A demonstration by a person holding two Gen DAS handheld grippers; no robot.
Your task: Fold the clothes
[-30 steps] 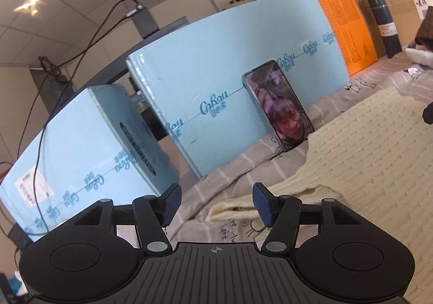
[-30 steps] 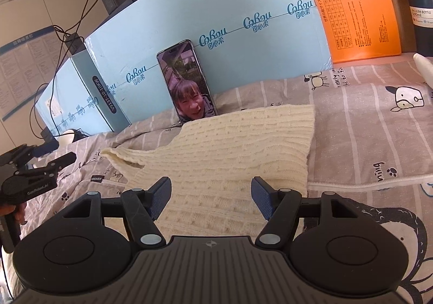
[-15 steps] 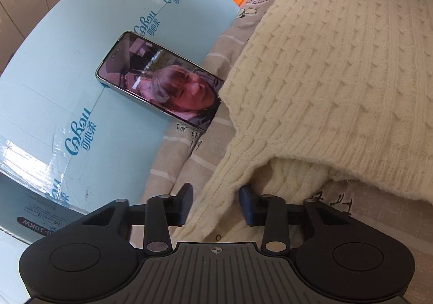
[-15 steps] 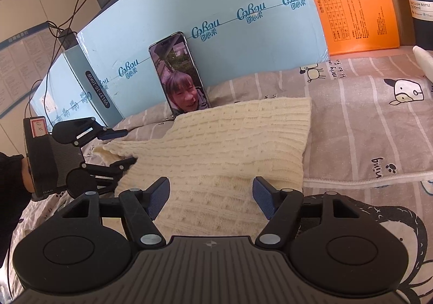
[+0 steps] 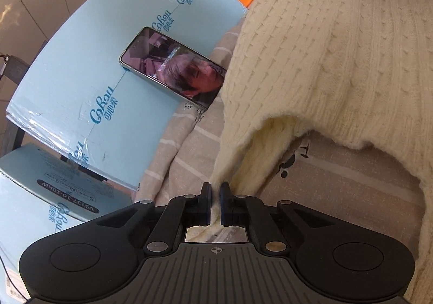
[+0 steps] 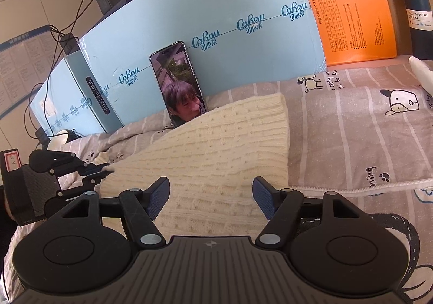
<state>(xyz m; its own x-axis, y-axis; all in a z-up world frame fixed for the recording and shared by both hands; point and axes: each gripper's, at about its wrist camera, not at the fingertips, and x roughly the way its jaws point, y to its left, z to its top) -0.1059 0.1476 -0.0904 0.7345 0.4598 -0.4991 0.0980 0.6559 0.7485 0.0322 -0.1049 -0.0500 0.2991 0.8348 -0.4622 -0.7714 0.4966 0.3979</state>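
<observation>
A cream cable-knit sweater (image 6: 216,152) lies on a grey striped bedsheet (image 6: 351,125). In the left wrist view the sweater (image 5: 338,66) fills the right side, its left edge lifted off the sheet. My left gripper (image 5: 215,191) is shut on that edge of the sweater, cream knit pinched between its pads. It also shows in the right wrist view (image 6: 104,171) at the sweater's left tip. My right gripper (image 6: 211,195) is open and empty, hovering over the sweater's near edge.
A phone (image 6: 178,87) leans on light blue boxes (image 6: 243,41) behind the sweater. An orange board (image 6: 351,6) and a dark vacuum bottle (image 6: 414,3) stand at the back right. The sheet spreads to the right with cartoon prints (image 6: 403,103).
My left gripper came down to the sweater's left edge, closed on it and lifted it slightly. My right gripper stayed open, almost unmoved.
</observation>
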